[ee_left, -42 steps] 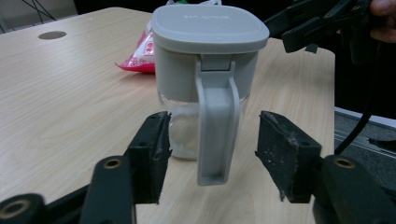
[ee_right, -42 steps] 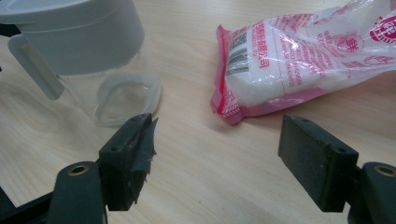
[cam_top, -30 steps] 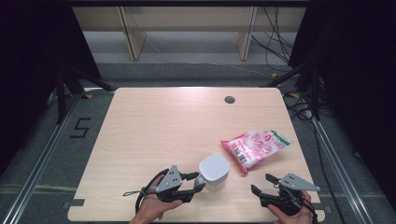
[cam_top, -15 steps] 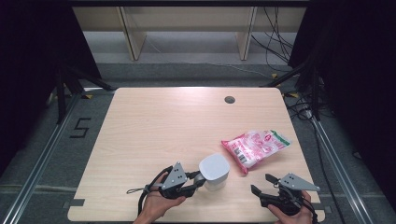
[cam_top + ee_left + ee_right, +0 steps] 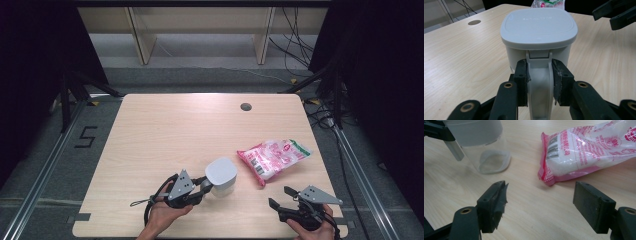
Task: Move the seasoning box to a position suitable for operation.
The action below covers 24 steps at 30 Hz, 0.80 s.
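Note:
A clear container with a white square lid (image 5: 221, 175) stands near the table's front edge, just left of the middle. My left gripper (image 5: 202, 186) is shut on its white handle (image 5: 539, 82); both pads press the handle's sides just below the lid (image 5: 539, 25). A pink and white bag of white grains (image 5: 272, 158) lies flat to the container's right. My right gripper (image 5: 281, 197) is open and holds nothing, close to the front edge, short of the bag (image 5: 586, 152). In the right gripper view the container's clear lower part (image 5: 486, 157) is at upper left.
The light wooden table (image 5: 165, 135) has a round cable hole (image 5: 245, 106) at the back right. My right gripper's jaws appear at the top right of the left gripper view (image 5: 619, 12). Shelving legs and cables lie on the floor beyond the table.
My left gripper and the container it holds have shifted slightly left and away from the front edge. The right gripper and the bag have stayed put.

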Tool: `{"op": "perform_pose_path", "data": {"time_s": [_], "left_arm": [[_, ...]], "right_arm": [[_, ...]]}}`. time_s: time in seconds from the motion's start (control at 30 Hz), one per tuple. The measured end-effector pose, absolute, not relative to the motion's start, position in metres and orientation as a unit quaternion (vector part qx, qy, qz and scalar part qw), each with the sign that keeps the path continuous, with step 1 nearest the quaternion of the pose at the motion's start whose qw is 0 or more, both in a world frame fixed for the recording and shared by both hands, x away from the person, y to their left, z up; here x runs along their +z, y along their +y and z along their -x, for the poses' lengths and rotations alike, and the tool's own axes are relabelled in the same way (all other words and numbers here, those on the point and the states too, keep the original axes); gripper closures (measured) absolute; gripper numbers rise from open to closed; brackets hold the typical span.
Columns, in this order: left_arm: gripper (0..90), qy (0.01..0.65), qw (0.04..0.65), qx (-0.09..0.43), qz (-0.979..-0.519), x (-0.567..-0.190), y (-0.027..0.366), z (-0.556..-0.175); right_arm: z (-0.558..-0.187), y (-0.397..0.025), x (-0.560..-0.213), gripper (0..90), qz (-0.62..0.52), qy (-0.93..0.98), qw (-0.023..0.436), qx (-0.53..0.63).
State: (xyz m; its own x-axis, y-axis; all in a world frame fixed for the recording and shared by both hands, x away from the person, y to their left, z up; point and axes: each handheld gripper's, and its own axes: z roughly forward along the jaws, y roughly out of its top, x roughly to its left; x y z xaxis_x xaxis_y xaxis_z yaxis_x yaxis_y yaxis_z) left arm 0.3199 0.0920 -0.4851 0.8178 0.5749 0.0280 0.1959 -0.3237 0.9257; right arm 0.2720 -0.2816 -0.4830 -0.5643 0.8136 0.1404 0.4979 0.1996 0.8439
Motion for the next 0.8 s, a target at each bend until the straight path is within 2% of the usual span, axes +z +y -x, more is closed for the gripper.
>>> {"op": "perform_pose_path", "data": {"time_s": [0.07, 0.2, 0.27, 0.33, 0.37, 0.4, 0.6, 0.63, 0.73, 0.77, 0.8], "left_arm": [[68.2, 0.245, 0.527, 0.189, -0.792, -0.486, 0.097, -0.324], [68.2, 0.255, 0.532, 0.188, -0.785, -0.487, 0.103, -0.33], [68.3, 0.249, 0.535, 0.189, -0.785, -0.488, 0.108, -0.336], [68.2, 0.253, 0.539, 0.183, -0.782, -0.488, 0.107, -0.337], [68.2, 0.248, 0.534, 0.186, -0.787, -0.487, 0.11, -0.34], [68.1, 0.252, 0.537, 0.182, -0.784, -0.488, 0.11, -0.341], [67.8, 0.243, 0.531, 0.196, -0.788, -0.487, 0.112, -0.347], [67.8, 0.247, 0.535, 0.19, -0.785, -0.488, 0.113, -0.349], [65.6, 0.247, 0.533, 0.196, -0.785, -0.487, 0.119, -0.354], [65.2, 0.25, 0.533, 0.194, -0.785, -0.487, 0.119, -0.355], [64.7, 0.257, 0.534, 0.192, -0.782, -0.487, 0.12, -0.355]], "right_arm": [[-0.27, -0.28, -0.482, 27.6, -0.447, 0.751, 0.158, 0.46], [-0.272, -0.281, -0.483, 27.6, -0.435, 0.755, 0.17, 0.461], [-0.27, -0.28, -0.482, 27.6, -0.449, 0.752, 0.156, 0.458], [-0.27, -0.28, -0.483, 27.6, -0.446, 0.752, 0.159, 0.459], [-0.273, -0.282, -0.483, 27.6, -0.429, 0.757, 0.177, 0.46], [-0.27, -0.28, -0.482, 27.6, -0.449, 0.751, 0.155, 0.458], [-0.273, -0.282, -0.484, 27.6, -0.431, 0.754, 0.176, 0.463], [-0.271, -0.279, -0.483, 27.6, -0.447, 0.751, 0.163, 0.458], [-0.273, -0.282, -0.483, 27.6, -0.428, 0.757, 0.176, 0.461], [-0.27, -0.28, -0.483, 27.6, -0.446, 0.752, 0.157, 0.46], [-0.272, -0.28, -0.484, 27.6, -0.444, 0.753, 0.163, 0.458]]}}
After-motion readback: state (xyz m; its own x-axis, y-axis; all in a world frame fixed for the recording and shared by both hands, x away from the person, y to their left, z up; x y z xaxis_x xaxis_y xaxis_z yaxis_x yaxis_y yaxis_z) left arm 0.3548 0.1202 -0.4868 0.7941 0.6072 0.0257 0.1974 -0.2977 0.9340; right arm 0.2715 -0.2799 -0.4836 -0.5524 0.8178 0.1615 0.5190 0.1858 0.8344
